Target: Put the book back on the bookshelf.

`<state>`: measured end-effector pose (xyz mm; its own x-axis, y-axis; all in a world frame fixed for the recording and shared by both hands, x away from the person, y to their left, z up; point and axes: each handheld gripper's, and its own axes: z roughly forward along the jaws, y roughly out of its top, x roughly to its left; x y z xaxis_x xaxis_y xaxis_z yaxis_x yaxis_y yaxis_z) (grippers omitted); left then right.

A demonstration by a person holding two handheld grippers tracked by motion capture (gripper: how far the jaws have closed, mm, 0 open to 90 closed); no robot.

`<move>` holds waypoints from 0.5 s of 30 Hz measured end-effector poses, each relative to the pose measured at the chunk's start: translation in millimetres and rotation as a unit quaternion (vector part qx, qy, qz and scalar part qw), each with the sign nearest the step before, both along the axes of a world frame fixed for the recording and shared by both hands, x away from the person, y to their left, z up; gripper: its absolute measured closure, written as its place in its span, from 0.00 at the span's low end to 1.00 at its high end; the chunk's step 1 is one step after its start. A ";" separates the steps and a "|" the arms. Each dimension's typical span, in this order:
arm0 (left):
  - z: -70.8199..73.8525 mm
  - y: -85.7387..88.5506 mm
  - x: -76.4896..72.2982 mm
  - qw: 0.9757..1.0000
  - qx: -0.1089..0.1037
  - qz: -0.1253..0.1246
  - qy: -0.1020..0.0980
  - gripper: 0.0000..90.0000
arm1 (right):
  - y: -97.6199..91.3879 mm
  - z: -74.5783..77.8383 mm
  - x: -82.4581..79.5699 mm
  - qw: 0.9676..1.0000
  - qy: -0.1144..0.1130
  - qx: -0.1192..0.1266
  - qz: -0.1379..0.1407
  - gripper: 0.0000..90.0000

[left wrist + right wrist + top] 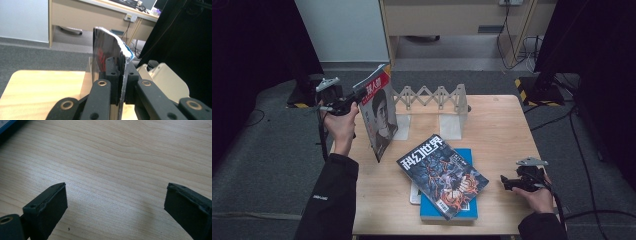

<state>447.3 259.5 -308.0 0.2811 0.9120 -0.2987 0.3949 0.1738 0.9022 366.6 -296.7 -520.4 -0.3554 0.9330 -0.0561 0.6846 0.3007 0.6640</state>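
My left gripper (pixel 356 99) is shut on the top edge of a red-topped magazine (pixel 379 115) with a portrait cover, holding it upright over the table's left part, its lower corner near the wood. In the left gripper view the magazine (pixel 106 50) stands edge-on, pinched between the two black jaws of the left gripper (pixel 122 70). My right gripper (pixel 503 182) rests low at the table's right front, open; in the right gripper view its jaws stand wide apart, the right gripper (pixel 116 195) having just bare wood between them.
A dark comic-style magazine (pixel 443 175) lies on a blue book (pixel 462 207) at the table's (pixel 497 125) front middle. A white expanding bookstand (pixel 432 102) stands at the back edge. Cables and black stands sit on the floor at the right.
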 end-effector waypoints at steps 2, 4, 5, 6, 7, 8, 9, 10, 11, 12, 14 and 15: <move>-2.1 2.9 -8.6 1.000 0.005 -0.006 0.006 0.94 | -0.2 0.0 -0.2 1.000 0.000 -0.001 0.001 0.06; -5.1 6.3 -18.9 1.000 0.009 -0.013 0.016 0.93 | -0.3 -0.1 -0.2 1.000 0.001 -0.002 0.001 0.05; -6.1 7.4 -22.3 1.000 0.011 -0.014 0.019 0.93 | -0.2 -0.3 -0.1 1.000 0.000 -0.003 0.000 0.05; -7.4 8.4 -25.6 1.000 0.012 -0.015 0.020 0.93 | -0.2 -0.4 -0.1 1.000 -0.001 -0.003 0.001 0.05; -9.1 10.3 -30.8 0.999 0.015 -0.016 0.026 0.93 | -0.1 -0.5 -0.1 1.000 0.000 -0.003 0.001 0.05; -10.4 11.8 -34.7 0.999 0.019 -0.016 0.030 0.93 | 0.1 -0.6 -0.2 1.000 0.000 -0.004 0.001 0.05; -11.6 13.3 -38.2 0.999 0.020 -0.016 0.033 0.93 | -0.1 -0.3 -0.3 1.000 0.003 -0.005 0.003 0.06; -12.8 14.9 -41.4 0.999 0.023 -0.016 0.037 0.93 | 0.0 -0.4 -0.5 1.000 0.004 -0.004 0.003 0.05; -13.9 16.8 -44.4 0.999 0.025 -0.019 0.042 0.93 | 0.1 -0.6 -0.5 1.000 0.004 -0.005 0.002 0.05; -15.2 18.1 -47.2 0.998 0.026 -0.022 0.045 0.93 | 0.1 -0.5 -0.5 1.000 0.006 -0.005 0.002 0.05; -16.9 20.4 -52.5 0.997 0.041 -0.029 0.054 0.93 | 0.0 -0.8 -0.4 1.000 0.006 -0.006 0.003 0.05; -17.7 21.2 -55.0 0.997 0.049 -0.031 0.057 0.93 | 0.1 -0.8 -0.5 1.000 0.006 -0.006 0.003 0.05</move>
<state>392.3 280.7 -325.7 0.3067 0.9202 -0.2433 0.5035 0.0601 0.8619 366.1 -296.6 -521.2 -0.3616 0.9303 -0.0619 0.6910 0.3120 0.6521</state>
